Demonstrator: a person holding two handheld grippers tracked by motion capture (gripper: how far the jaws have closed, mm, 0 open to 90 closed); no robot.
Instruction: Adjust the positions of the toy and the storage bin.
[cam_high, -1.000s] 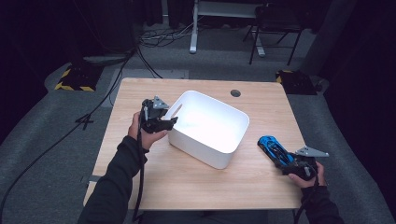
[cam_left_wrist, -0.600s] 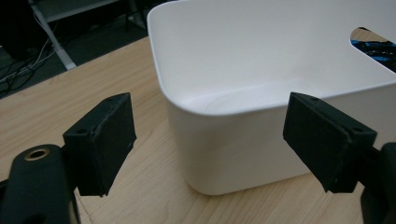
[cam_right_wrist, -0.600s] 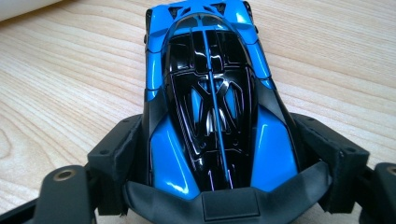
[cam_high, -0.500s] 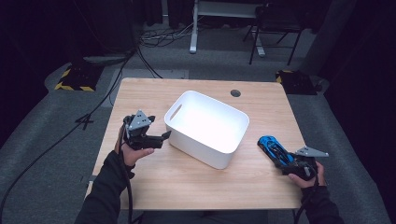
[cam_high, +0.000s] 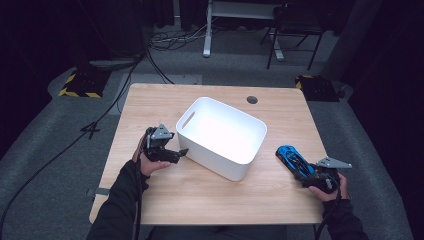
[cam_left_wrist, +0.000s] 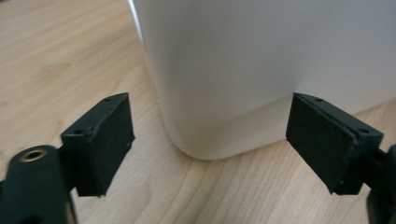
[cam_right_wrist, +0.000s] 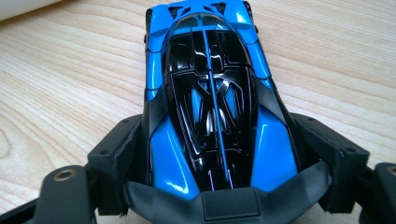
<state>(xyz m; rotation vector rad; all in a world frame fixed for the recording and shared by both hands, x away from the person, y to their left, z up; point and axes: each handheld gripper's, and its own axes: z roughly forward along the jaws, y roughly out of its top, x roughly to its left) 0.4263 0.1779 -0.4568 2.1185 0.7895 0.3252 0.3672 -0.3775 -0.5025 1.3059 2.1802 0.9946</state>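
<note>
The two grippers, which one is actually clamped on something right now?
The right gripper: its pads press both flanks of the blue toy car on the table. The left gripper has just been opening, empty, facing a corner of the white bin.

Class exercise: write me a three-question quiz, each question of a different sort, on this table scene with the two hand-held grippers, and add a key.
1. True or false: the right gripper is shut on the glossy blue and black toy car.
2. What stands between the two grippers in the high view? A) white plastic bin B) metal pot C) cardboard box
3. Fill in: the left gripper faces a rounded lower ____ of the bin, its jaws open and apart from it.

Key: 1 true; 2 A; 3 corner.
</note>
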